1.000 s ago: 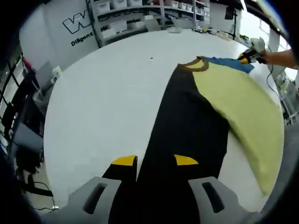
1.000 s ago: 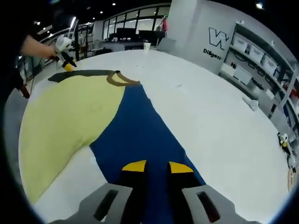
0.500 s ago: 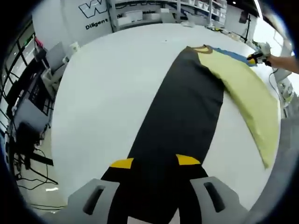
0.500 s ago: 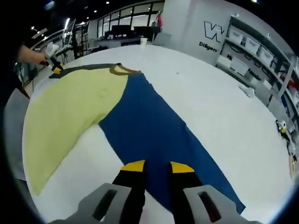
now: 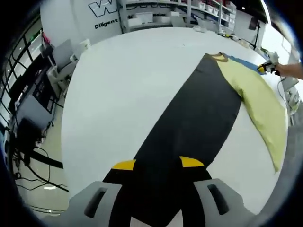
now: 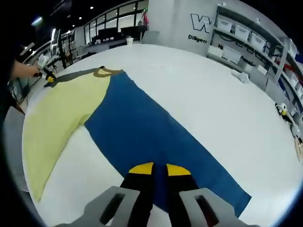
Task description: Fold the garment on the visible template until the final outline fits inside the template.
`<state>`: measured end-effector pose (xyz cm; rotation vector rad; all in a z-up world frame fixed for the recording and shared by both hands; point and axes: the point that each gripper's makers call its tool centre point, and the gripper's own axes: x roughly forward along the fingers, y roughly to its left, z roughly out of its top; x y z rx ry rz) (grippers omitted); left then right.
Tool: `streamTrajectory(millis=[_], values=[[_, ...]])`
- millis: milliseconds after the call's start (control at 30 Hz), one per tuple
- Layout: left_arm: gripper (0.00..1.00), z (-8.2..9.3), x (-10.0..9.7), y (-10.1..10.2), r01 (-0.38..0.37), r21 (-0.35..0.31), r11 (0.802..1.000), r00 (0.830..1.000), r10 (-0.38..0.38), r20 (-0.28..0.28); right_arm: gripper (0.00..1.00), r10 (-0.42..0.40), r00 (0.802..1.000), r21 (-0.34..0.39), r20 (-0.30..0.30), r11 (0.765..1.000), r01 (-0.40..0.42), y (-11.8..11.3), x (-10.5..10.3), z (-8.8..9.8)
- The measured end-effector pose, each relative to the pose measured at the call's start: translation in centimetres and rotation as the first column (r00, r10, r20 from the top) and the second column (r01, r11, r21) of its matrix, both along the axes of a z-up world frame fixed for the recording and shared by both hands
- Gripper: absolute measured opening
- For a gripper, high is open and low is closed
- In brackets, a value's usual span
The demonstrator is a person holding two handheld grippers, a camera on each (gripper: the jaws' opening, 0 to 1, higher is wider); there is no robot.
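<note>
in the left gripper view the left gripper [image 5: 157, 164], with yellow-tipped black jaws, has dark cloth lying between and over its jaws. the jaws sit apart with fabric across the gap, and whether they actually pinch it is hard to make out. that cloth is the black panel [image 5: 189, 123] of a long flat garment, stretching away across the white round table [image 5: 118, 90] to a brown collar [image 5: 218, 56]. beside it lies the pale yellow panel [image 5: 258, 94]. a sliver of blue shows past the collar. at the far edge a person's hand [image 5: 289, 71] holds the other gripper, too small to read.

in the right gripper view the right gripper [image 6: 159, 168] has its yellow tips nearly together, closed on the near edge of the blue fabric panel [image 6: 151, 132]; the pinch itself is hidden under the tips. the blue runs up to the collar, with the yellow panel alongside and a grey strip [image 6: 75, 74] beyond. no template outline can be made out under the garment.

around the table stand grey shelving with white bins [image 6: 251, 40] and a white wall with dark lettering [image 5: 106, 9], partly cut off. cables and dark equipment [image 5: 28, 127] sit on the floor.
</note>
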<state>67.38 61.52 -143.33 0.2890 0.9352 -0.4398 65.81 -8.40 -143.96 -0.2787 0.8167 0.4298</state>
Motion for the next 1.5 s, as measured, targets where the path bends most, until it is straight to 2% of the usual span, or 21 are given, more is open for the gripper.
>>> streamTrajectory(millis=[200, 333, 433, 500, 567, 633, 667, 733, 867, 1033, 1167, 1333, 1500], values=[[0.41, 0.0, 0.2, 0.0, 0.005, -0.001, 1.0, 1.0, -0.005, 0.004, 0.0, 0.012, 1.0, -0.019, -0.014, 1.0, -0.012, -0.1, 0.1, 0.0], [0.44, 0.1, 0.5, 0.6, -0.022, -0.007, 1.0, 1.0, 0.022, 0.01, 0.0, 0.003, 1.0, -0.014, -0.005, 1.0, -0.003, -0.3, 0.3, 0.0], [0.47, 0.2, 0.5, 0.8, -0.036, 0.02, 0.999, 0.999, 0.035, 0.012, 0.0, -0.009, 1.0, -0.022, -0.012, 1.0, 0.008, -0.6, 0.4, 0.1], [0.41, 0.6, 0.1, 0.7, -0.006, 0.061, 0.998, 1.0, 0.005, 0.018, 0.04, -0.028, 0.999, -0.028, -0.015, 0.999, 0.028, -0.8, 0.5, 0.1], [0.39, 1.1, -0.3, 0.0, 0.001, 0.042, 0.999, 1.0, -0.002, 0.024, 0.06, 0.01, 1.0, -0.058, -0.024, 0.998, -0.011, -0.6, 0.1, 0.3], [0.42, 1.5, -0.5, -0.5, 0.003, 0.03, 1.0, 0.999, -0.004, 0.032, 0.06, 0.044, 0.999, -0.036, 0.01, 0.998, -0.043, 1.0, 0.1, 1.1], [0.41, 1.9, -0.6, -1.3, 0.007, 0.013, 1.0, 0.999, -0.007, 0.04, 0.06, 0.088, 0.996, -0.022, 0.019, 0.996, -0.088, 2.5, -0.1, 1.4], [0.4, 2.2, -0.9, -3.2, 0.052, -0.006, 0.999, 0.998, -0.052, 0.046, 0.07, 0.153, 0.988, -0.042, 0.016, 0.988, -0.152, 4.5, -0.5, 1.5], [0.4, 2.5, -0.6, -6.7, 0.09, -0.038, 0.995, 0.994, -0.088, 0.061, 0.08, 0.225, 0.972, 0.021, 0.07, 0.974, -0.227, 10.1, 0.0, 2.5], [0.39, 2.9, -0.4, -12.0, 0.148, -0.105, 0.983, 0.986, -0.139, 0.087, 0.1, 0.312, 0.946, 0.041, 0.088, 0.948, -0.316, 15.2, 0.3, 2.6], [0.39, 2.6, -0.1, -15.6, 0.182, -0.145, 0.973, 0.981, -0.17, 0.091, 0.11, 0.359, 0.929, 0.033, 0.088, 0.931, -0.363, 16.9, 0.6, 2.0], [0.38, 1.8, 1.1, -18.9, 0.241, -0.157, 0.958, 0.969, -0.229, 0.095, 0.13, 0.412, 0.908, 0.015, 0.074, 0.91, -0.414, 18.5, -0.2, 1.2], [0.38, 0.7, 1.9, -20.2, 0.265, -0.147, 0.953, 0.964, -0.256, 0.078, 0.2, 0.434, 0.899, -0.001, 0.059, 0.9, -0.435, 18.9, -0.6, 0.1]])
